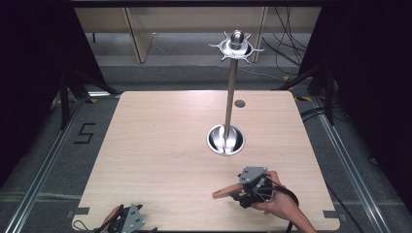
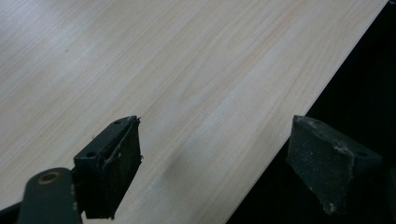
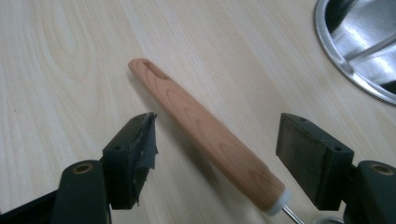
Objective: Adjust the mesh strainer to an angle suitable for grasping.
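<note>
A wooden handle (image 3: 205,133) lies flat on the table (image 1: 160,145), near the front edge and toward the right side. It is light brown and round, with a small slot near its far tip. At its near end there is a white ring, and a thin bit of metal pokes out past that. What is at the end of the metal is out of sight.

The right gripper (image 3: 217,156) sits over the handle. Its two black jaws are spread wide, one on each side of the handle, and neither one touches the wood. In the high view a hand (image 1: 277,201) holds this gripper (image 1: 245,187) close to the front right part of the table, and the handle (image 1: 226,192) sticks out to the left of it.

Just behind it, near the middle of the table, stands a shiny metal stand (image 1: 231,92). It has a round base like a bowl (image 1: 226,140), a tall thin pole and a ring of hooks on top.

The left gripper (image 1: 127,219) is at the front left corner of the table. Its jaws are spread wide too (image 2: 215,163), with nothing between them, right over the table's edge.
</note>
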Demonstrator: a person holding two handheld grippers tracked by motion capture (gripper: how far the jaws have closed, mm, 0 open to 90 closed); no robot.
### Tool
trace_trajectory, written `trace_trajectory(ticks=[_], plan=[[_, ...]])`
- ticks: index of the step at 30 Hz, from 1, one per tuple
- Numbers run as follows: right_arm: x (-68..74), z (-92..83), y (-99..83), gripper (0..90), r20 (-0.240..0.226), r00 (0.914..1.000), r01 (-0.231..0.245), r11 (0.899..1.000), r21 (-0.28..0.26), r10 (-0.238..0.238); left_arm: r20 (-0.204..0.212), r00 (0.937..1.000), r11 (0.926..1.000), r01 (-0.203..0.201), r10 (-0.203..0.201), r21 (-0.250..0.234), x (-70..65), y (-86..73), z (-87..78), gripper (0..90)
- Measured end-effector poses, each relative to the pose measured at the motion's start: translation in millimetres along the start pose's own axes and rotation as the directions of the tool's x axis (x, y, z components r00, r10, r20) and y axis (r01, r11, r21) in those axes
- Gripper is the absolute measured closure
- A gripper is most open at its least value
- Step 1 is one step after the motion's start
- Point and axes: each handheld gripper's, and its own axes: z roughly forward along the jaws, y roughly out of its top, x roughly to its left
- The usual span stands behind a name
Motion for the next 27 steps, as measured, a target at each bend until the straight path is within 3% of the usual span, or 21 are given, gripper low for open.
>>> trace_trajectory(ticks=[3, 5, 6, 7, 12, 13, 15, 16, 19, 27], plan=[[-2.4, 5.7, 3.9, 30.6, -0.021, 0.9995, 0.026, 1.0, 0.018, -0.025, -0.009, 1.0, 1.0, 0.002, -0.002, 0.009, -0.7, 0.0, 0.3, 16.7], [-1.5, 8.5, 6.2, 30.9, -0.043, 0.9991, -0.001, 0.999, 0.049, 0.003, -0.01, 0.9999, 1.0, 0.0, 0.0, 0.008, -0.6, 0.1, 0.2, 16.7], [-3.8, 11.9, 8.0, 32.1, -0.055, 0.9978, 0.04, 0.998, 0.044, -0.038, -0.009, 1.0, 1.0, -0.005, 0.005, 0.008, -0.4, 0.2, -0.2, 16.7], [-3.8, 11.9, 8.0, 32.1, -0.055, 0.9978, 0.04, 0.998, 0.044, -0.038, -0.009, 1.0, 1.0, -0.005, 0.005, 0.008, -0.4, 0.2, -0.2, 16.7], [-6.7, 18.0, 10.7, 35.7, -0.104, 0.9945, 0.026, 0.995, 0.098, -0.016, 0.0, 1.0, 1.0, 0.002, -0.002, 0.002, -0.6, -0.1, -0.1, 16.7], [-6.4, 18.6, 10.3, 36.4, -0.107, 0.9942, 0.001, 0.995, 0.104, 0.01, -0.004, 1.0, 1.0, 0.001, -0.001, 0.002, -0.4, 0.1, 0.0, 16.7], [-8.1, 18.9, 10.9, 37.0, -0.125, 0.9921, 0.02, 0.994, 0.111, -0.006, -0.006, 1.0, 1.0, -0.002, 0.002, 0.002, -0.3, 0.2, 0.0, 16.7], [-9.0, 18.8, 11.5, 38.7, -0.125, 0.9921, 0.003, 0.991, 0.133, 0.014, -0.004, 1.0, 1.0, -0.002, 0.002, 0.001, -0.3, 0.2, -0.1, 16.7], [-11.0, 20.4, 11.9, 43.2, -0.164, 0.9864, 0.015, 0.991, 0.13, 0.006, -0.003, 1.0, 1.0, 0.0, 0.0, 0.002, -0.6, 0.0, 0.1, 16.7], [-9.1, 18.2, 10.9, 51.6, -0.165, 0.9858, 0.057, 0.985, 0.164, -0.03, 0.005, 1.0, 0.9999, -0.002, 0.002, -0.01, -0.7, 0.0, -0.4, 16.7]])
